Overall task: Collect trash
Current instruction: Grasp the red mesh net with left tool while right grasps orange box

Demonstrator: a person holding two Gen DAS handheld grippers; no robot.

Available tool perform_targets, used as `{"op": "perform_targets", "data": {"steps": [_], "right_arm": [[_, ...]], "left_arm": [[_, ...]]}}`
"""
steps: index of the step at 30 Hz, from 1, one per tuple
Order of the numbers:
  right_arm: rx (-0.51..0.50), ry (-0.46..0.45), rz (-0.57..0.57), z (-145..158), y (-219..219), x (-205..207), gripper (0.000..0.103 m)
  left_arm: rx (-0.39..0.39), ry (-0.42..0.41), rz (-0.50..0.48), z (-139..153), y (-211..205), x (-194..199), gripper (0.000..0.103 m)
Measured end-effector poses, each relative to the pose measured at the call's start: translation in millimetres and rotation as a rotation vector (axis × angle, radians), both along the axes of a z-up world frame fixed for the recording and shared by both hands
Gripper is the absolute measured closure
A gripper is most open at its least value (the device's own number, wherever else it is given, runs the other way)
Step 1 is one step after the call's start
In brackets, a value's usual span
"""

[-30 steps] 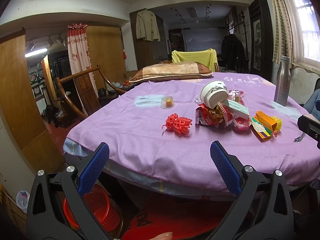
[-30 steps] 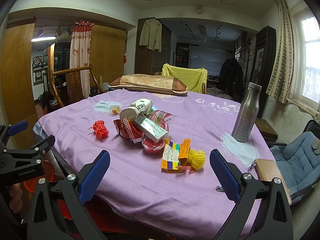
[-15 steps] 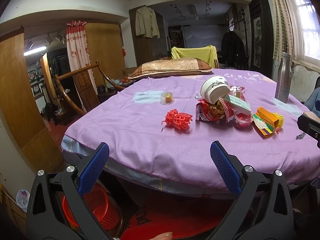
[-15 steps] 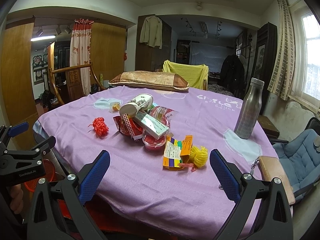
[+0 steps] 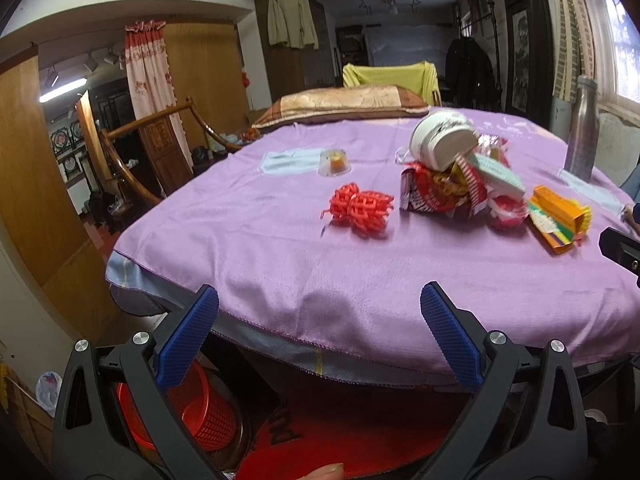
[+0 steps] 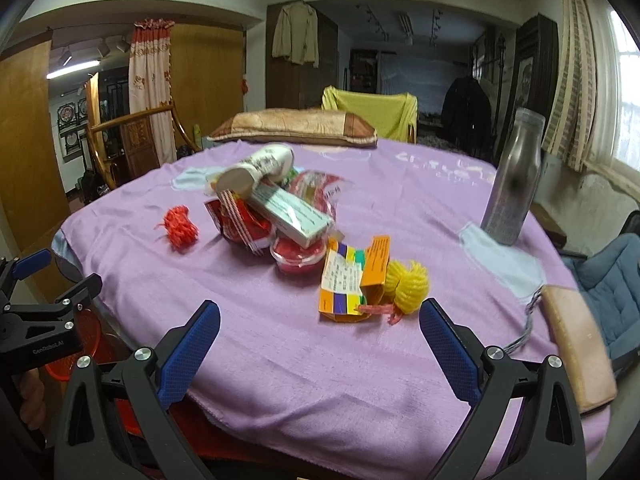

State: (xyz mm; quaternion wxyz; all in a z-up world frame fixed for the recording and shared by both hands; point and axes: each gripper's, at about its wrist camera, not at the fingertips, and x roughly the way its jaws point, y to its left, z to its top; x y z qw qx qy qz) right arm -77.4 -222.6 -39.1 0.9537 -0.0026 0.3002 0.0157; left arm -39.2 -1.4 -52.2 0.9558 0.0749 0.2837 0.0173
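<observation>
Right wrist view is showing the right gripper (image 6: 320, 344) gaping empty before the trash pile (image 6: 288, 224) mid-table; the left gripper (image 5: 319, 336) is likewise spread, holding nothing. Best taking the nearest orange carton (image 6: 356, 284) first, then dropping it in the red basket (image 5: 192, 412) below.

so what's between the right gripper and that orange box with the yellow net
Only bare purple tablecloth lies between the open right gripper and the orange box beside the yellow net, per the right wrist view.
</observation>
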Motion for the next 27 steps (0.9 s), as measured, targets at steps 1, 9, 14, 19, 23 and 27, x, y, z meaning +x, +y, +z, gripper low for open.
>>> {"op": "perform_targets", "data": {"steps": [1, 9, 14, 19, 23, 27], "right_arm": [[0.007, 0.017, -0.004, -5, -2, 6, 0.005], [0.064, 0.119, -0.048, -33, -25, 41, 0.005], [0.105, 0.155, -0.077, -45, -41, 55, 0.005], [0.155, 0.202, -0.077, -58, -49, 60, 0.005], [0.139, 0.206, -0.074, -61, -46, 61, 0.005], [0.153, 0.2, -0.073, -61, -47, 56, 0.005]], "left_arm": [[0.003, 0.011, 0.004, -3, 0, 5, 0.007], [-0.01, 0.087, 0.023, -20, 5, 45, 0.007], [-0.043, 0.116, -0.007, -24, 7, 69, 0.007], [-0.091, 0.152, -0.056, -25, 13, 90, 0.006], [-0.103, 0.179, -0.101, -21, 12, 109, 0.006], [-0.103, 0.218, -0.124, -18, 6, 136, 0.007]]}}
